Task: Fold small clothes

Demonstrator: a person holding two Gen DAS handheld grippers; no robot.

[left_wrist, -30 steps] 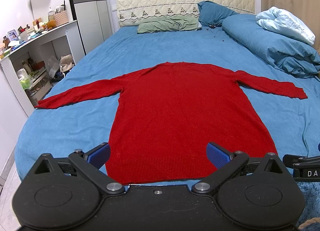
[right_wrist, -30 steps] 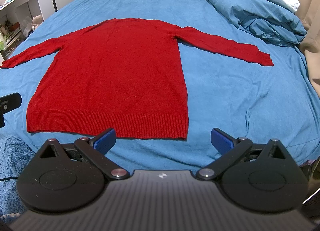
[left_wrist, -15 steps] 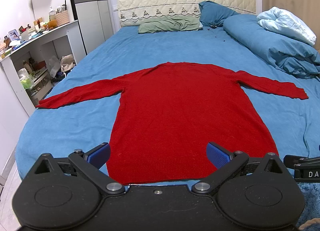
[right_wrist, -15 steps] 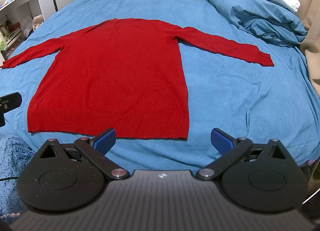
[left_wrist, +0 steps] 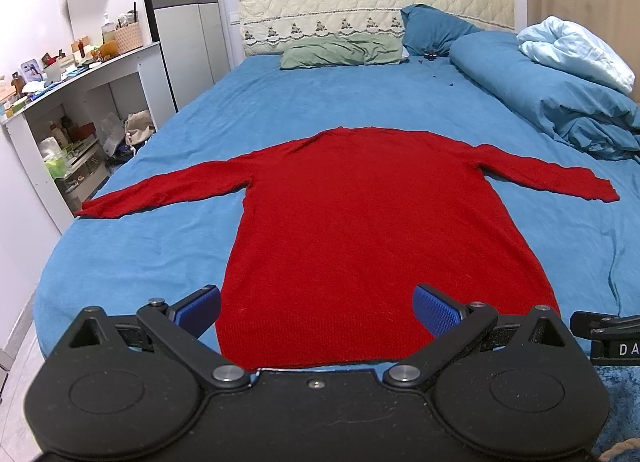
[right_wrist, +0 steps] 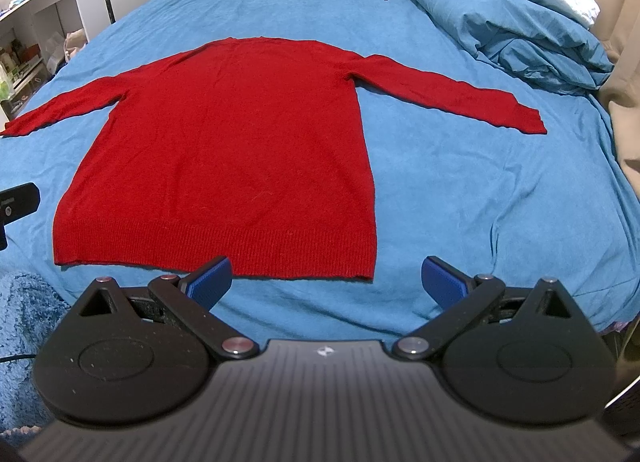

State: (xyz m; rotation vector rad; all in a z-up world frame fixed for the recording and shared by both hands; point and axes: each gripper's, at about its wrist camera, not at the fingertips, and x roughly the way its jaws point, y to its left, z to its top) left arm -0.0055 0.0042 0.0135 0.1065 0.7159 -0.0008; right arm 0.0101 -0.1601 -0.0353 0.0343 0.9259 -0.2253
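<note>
A red long-sleeved sweater (left_wrist: 368,229) lies flat on the blue bed (left_wrist: 132,246), hem toward me, both sleeves spread out to the sides. It also shows in the right wrist view (right_wrist: 232,149). My left gripper (left_wrist: 318,312) is open and empty, held above the hem's left half. My right gripper (right_wrist: 328,282) is open and empty, held just short of the hem's right corner, above the bed's near edge.
A rolled blue duvet (left_wrist: 560,101) with a pale blue blanket (left_wrist: 576,49) lies along the bed's right side. Pillows (left_wrist: 344,51) lie at the headboard. A white desk with shelves (left_wrist: 68,109) stands left of the bed. A fuzzy blue rug (right_wrist: 24,318) lies below.
Both views have shifted only slightly; the left gripper has edged a little forward over the hem. The sweater has not moved and both grippers stay open.
</note>
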